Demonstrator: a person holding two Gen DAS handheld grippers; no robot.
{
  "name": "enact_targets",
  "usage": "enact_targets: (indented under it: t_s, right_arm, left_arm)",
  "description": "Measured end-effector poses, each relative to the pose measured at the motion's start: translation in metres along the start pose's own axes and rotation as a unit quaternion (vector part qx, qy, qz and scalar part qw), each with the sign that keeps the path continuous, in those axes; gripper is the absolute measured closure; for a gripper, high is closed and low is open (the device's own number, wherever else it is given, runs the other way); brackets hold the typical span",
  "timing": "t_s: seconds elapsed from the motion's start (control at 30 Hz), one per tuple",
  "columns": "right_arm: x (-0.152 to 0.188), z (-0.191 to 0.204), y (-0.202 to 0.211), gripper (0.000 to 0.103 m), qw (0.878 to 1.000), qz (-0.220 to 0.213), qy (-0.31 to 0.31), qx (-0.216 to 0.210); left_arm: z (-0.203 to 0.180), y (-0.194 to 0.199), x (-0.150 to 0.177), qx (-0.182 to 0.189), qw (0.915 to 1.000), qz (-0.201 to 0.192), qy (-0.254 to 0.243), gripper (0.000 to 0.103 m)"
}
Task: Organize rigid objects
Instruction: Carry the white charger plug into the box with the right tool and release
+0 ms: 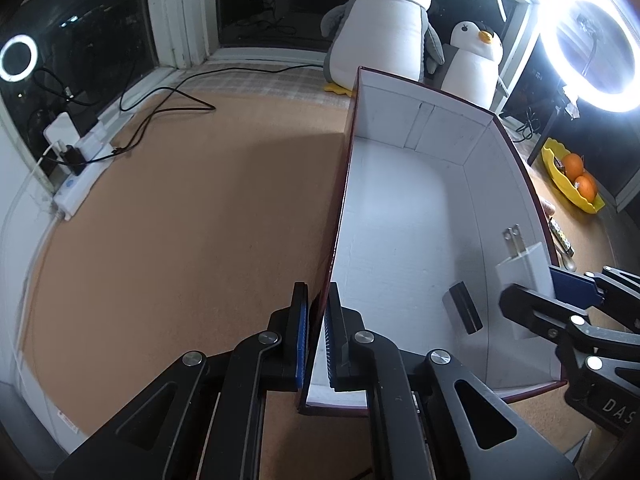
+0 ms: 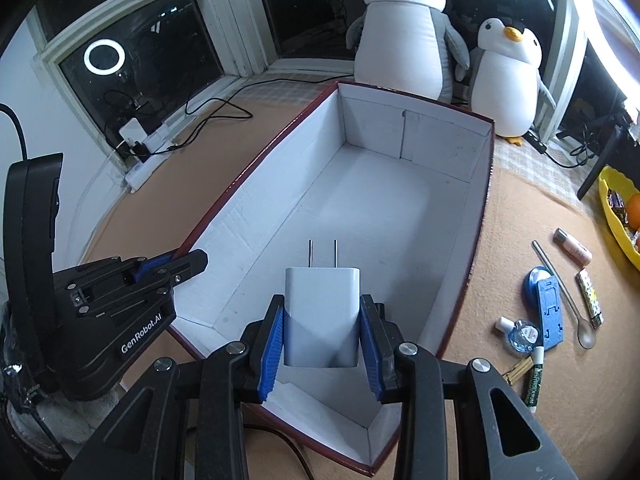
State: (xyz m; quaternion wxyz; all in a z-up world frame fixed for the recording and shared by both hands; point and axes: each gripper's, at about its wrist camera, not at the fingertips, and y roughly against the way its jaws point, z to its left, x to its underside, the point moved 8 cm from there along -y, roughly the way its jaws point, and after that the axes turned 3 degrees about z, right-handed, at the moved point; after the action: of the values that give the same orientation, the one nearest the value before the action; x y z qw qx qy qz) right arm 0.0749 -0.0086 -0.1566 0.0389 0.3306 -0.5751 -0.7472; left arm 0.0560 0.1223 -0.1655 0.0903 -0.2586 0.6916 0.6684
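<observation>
Box: we see its white inside.
Left hand-held gripper: we clamp the box's wall.
Right hand-held gripper: we grip the charger above the box.

reads "genrobot.ai" in white on the black body of the left gripper, at nine o'clock. shows "das" on the right gripper housing, at four o'clock, cut off.

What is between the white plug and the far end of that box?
Only bare white box floor, seen in the right wrist view. The white charger plug, held in the right hand-held gripper, hangs over the near end of the box.
</observation>
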Motion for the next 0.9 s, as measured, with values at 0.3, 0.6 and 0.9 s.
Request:
enact_targets:
  t_s: [0.3, 0.6, 0.9]
  right_arm:
    - [0.001, 0.002, -0.008, 0.070, 1.000, 0.007, 0.006, -0.005]
    - [-0.002, 0.000, -0.002, 0.064, 1.000, -0.003, 0.006, -0.006]
    - [-0.004, -0.013, 0.012, 0.063, 1.000, -0.016, -0.014, -0.010]
  left_arm:
    - [-0.001, 0.000, 0.001, -0.007, 1.0000, 0.001, 0.002, 0.097]
    - [0.000, 0.001, 0.001, -0.009, 1.0000, 0.003, 0.002, 0.097]
    - [0.001, 0.001, 0.000, -0.013, 0.9999, 0.005, 0.000, 0.097]
